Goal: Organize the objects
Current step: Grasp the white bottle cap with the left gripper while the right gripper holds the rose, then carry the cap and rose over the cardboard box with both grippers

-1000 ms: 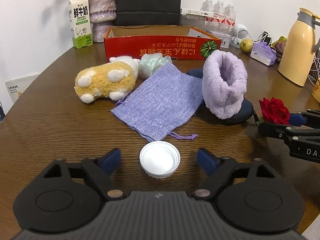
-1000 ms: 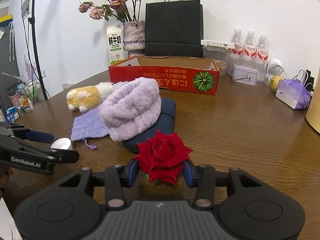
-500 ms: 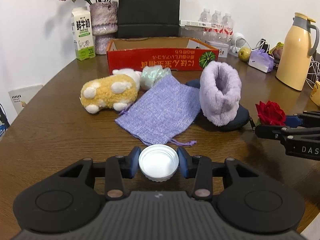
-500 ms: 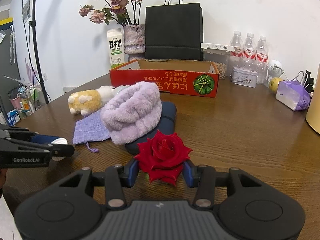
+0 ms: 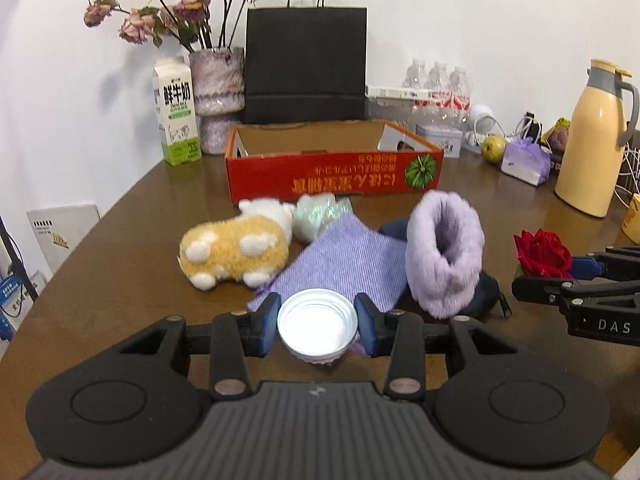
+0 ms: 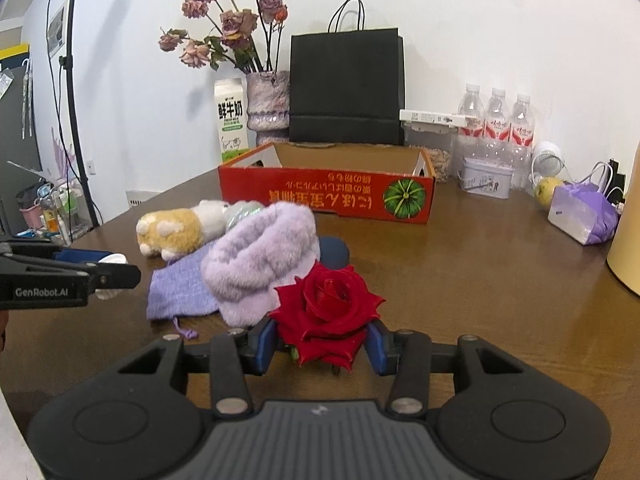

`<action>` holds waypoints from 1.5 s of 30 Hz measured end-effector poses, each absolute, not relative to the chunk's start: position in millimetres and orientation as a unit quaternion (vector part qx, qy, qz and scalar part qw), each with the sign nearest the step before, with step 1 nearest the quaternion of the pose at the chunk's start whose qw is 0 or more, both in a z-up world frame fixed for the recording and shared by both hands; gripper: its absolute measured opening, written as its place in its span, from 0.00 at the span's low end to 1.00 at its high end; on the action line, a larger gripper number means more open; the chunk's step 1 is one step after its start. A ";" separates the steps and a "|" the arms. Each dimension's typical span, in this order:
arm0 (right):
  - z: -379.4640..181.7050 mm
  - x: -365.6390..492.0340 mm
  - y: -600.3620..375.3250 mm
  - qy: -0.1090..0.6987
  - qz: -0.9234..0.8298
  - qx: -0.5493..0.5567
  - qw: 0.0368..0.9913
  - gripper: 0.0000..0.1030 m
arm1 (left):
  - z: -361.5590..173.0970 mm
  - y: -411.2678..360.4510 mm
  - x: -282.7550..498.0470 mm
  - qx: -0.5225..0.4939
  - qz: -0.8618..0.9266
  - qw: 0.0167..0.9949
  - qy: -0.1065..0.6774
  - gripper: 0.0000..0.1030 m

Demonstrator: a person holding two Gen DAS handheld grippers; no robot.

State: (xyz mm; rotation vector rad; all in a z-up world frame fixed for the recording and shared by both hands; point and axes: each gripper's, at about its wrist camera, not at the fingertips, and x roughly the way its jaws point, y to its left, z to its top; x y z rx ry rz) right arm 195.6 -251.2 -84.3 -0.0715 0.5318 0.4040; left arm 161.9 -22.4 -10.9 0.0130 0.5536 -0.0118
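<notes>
Left tongs (image 5: 317, 325) clamped on white cap (image 5: 317, 322), right tongs (image 6: 322, 344) clamped on red rose (image 6: 326, 312), both held above the table (image 6: 480, 280) short of the red box (image 5: 334, 176); pick-up looks done, next likely carrying each forward over the box rim to release.

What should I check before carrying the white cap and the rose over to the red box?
1. Left gripper shut on cap: ok.
2. Cap off the table: ok, seen in the right view.
3. Right gripper shut on rose: ok.
4. Rose off the table: cannot tell.
5. Box open on top: ok.
6. Room inside box: cannot tell, floor mostly hidden.
</notes>
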 end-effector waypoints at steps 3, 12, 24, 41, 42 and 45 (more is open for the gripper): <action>-79.3 200.7 -252.1 0.254 0.197 -0.034 0.946 0.43 | -4.2 -20.8 169.0 0.006 -0.003 0.964 0.265 0.39; -63.7 226.6 -248.6 0.237 0.197 -0.033 0.951 0.43 | 9.7 -17.6 194.9 0.006 0.000 0.969 0.249 0.40; -45.4 274.1 -236.1 0.219 0.208 -0.040 0.952 0.43 | 23.2 -15.4 239.8 -0.001 0.000 0.972 0.236 0.40; -33.1 341.5 -217.8 0.203 0.221 -0.055 0.952 0.43 | 37.4 -15.8 314.4 -0.007 0.002 0.977 0.215 0.40; -32.1 346.3 -217.1 0.201 0.221 -0.055 0.953 0.43 | 37.4 -16.0 319.4 -0.007 0.001 0.977 0.215 0.40; -28.5 361.3 -214.3 0.195 0.224 -0.055 0.953 0.43 | 37.7 -16.5 332.8 -0.007 0.002 0.977 0.213 0.40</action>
